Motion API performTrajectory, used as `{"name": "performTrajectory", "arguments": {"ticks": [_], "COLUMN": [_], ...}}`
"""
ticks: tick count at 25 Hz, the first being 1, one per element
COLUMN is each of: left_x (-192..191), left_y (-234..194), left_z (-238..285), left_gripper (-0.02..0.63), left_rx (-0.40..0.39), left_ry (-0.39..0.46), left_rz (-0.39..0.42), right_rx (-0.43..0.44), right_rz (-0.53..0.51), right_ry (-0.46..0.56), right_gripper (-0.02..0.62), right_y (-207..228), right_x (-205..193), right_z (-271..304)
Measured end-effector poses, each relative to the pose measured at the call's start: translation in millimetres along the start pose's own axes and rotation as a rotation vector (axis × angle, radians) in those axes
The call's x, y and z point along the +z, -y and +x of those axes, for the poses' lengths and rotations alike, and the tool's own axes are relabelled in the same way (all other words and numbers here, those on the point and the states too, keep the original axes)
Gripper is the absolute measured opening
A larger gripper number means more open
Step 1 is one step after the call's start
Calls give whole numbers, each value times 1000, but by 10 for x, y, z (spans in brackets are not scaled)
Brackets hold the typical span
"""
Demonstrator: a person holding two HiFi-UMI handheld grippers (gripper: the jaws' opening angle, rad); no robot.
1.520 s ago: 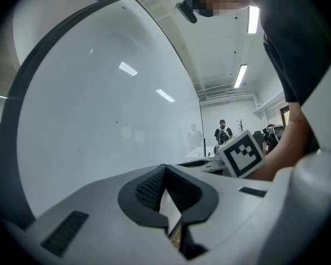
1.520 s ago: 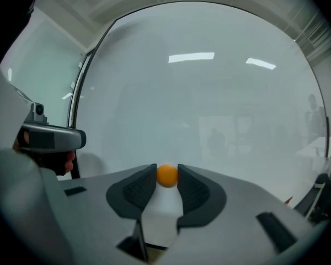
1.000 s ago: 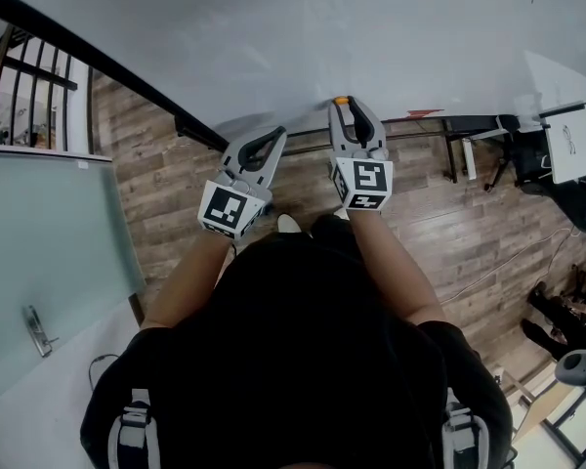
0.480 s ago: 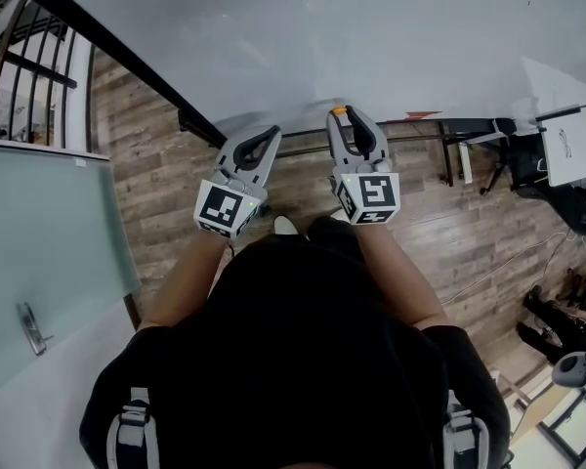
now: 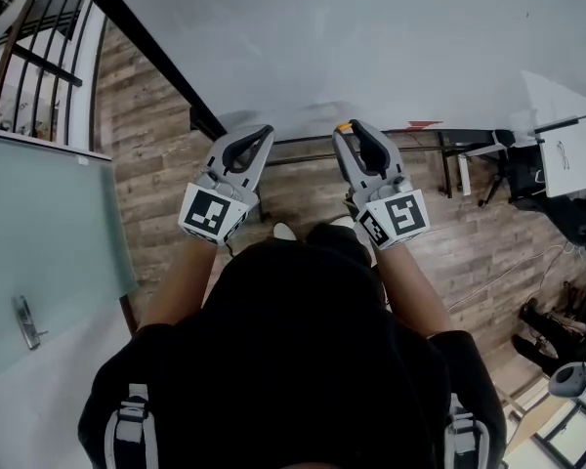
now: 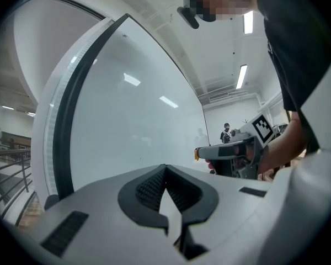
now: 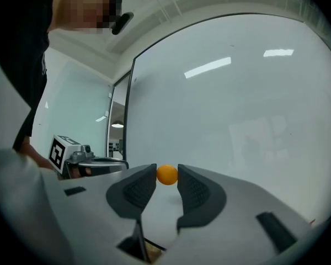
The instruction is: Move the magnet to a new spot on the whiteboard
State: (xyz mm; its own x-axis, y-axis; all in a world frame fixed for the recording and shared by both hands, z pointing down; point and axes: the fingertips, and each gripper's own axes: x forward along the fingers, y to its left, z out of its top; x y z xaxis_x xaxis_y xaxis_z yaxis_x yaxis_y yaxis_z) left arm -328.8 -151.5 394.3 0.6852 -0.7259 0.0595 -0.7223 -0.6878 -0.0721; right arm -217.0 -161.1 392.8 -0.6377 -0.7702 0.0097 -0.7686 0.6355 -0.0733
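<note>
The small orange magnet (image 7: 166, 174) sits pinched between the tips of your right gripper (image 5: 355, 130). Both dark ribbed pads (image 7: 139, 187) press on its sides, so the jaws stand only as far apart as the magnet is wide. It is held right up at the whiteboard (image 7: 237, 109), low on the board in the head view. Whether it actually touches the surface cannot be told from any view.

Your left gripper (image 6: 165, 168) holds nothing. Its jaws are closed, tip against tip, with only a narrow slit behind them. It points at the same board, just to the left of your right gripper and apart from it. Each gripper shows in the other's camera, level with it.

The marker cube on your right gripper (image 5: 398, 216) and the one on your left gripper (image 5: 210, 213) both face up toward your head. Your forearms run back from them to your dark shirt (image 5: 293, 360).

The whiteboard has a black frame (image 5: 146, 52) along its left edge, and ceiling lights (image 6: 241, 76) are mirrored in its glossy face. Below you is a wooden plank floor (image 5: 303, 179). At your left are a frosted glass panel (image 5: 49, 233) with a metal handle (image 5: 24, 320) and a dark railing (image 5: 39, 57). A sheet of paper (image 5: 566, 149) lies off to the right.
</note>
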Motion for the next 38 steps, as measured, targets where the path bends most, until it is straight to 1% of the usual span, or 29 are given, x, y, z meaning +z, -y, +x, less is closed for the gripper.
{"name": "performTrajectory", "arguments": {"ticks": [5,8,11,16,21,27,34,38], "left_x": [73,99,127,152,167,180,159,193], "left_y": [48,103,139,176,160,162,211,241], "left_z": [-65,-97,-111,-126,-133,-133,-138,-109], "left_gripper": [2,2,2,2,2,2,2,2], "left_rx": [-22,-34,-43,-45,-42,-39,-35,-37], "left_ry": [6,9,15,22,31,38,31,41], "left_rz": [-21,-7,0,-4,-25,-27,-24,-27], "right_rx": [82,126,152,158,161,165,170,168], "right_rz": [-62,-60,-61,-43,-21,-43,-41,-65], "right_ry": [20,22,24,21,23,17,22,12], "right_gripper": [117,117,117,117,117,117,117,117], "right_y": [-159,-255,-310,-298,-276,-300,-322,-325], "right_x": [121,168,195,162,168,161,152,138], "right_z": [-78,-94,-87,-105,-95,-97,-131,-165]}}
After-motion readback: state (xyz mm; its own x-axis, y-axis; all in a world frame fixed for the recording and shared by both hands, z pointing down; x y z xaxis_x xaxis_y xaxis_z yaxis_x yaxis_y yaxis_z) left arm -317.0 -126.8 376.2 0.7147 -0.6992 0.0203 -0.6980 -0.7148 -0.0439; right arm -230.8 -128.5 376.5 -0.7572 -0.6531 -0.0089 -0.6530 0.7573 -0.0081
